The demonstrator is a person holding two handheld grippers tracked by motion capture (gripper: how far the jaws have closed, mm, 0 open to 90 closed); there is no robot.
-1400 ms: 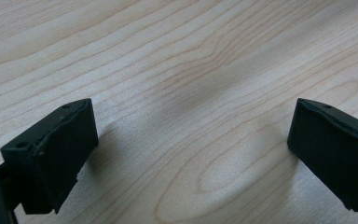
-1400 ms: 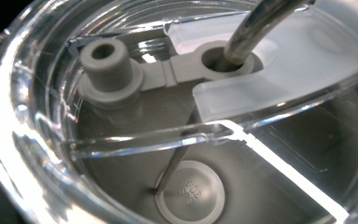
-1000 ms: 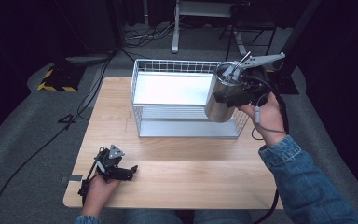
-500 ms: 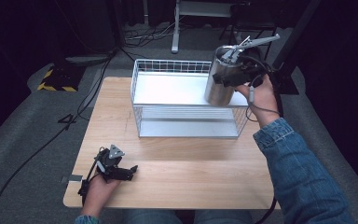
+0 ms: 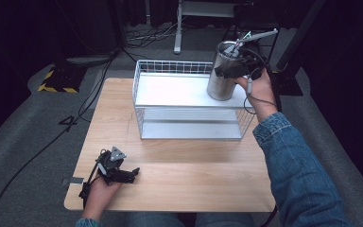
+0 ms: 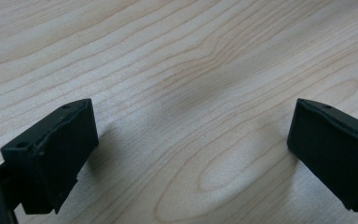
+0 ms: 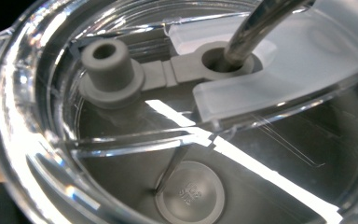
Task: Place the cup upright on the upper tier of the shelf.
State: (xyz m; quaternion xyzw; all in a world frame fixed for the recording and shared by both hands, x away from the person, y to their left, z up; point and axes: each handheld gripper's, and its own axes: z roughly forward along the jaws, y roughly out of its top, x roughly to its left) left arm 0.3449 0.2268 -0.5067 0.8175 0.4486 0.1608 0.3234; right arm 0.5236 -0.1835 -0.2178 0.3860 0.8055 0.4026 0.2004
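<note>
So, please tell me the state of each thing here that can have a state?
Steel tumbler with clear lid and metal straw: upright, carried over the basket's far right corner.
White wire basket: upright on the table, nothing inside.
Right gripper: shut on the tumbler.
Left gripper: open, resting on the wooden table.

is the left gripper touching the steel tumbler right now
Apart. The high view shows the left gripper low over the table's near edge, while the steel tumbler is far off at the wire basket, in the right gripper.

Black grippers [image 5: 118,171], grey triangular plate [image 5: 117,153], blue denim sleeve [image 5: 297,175].
</note>
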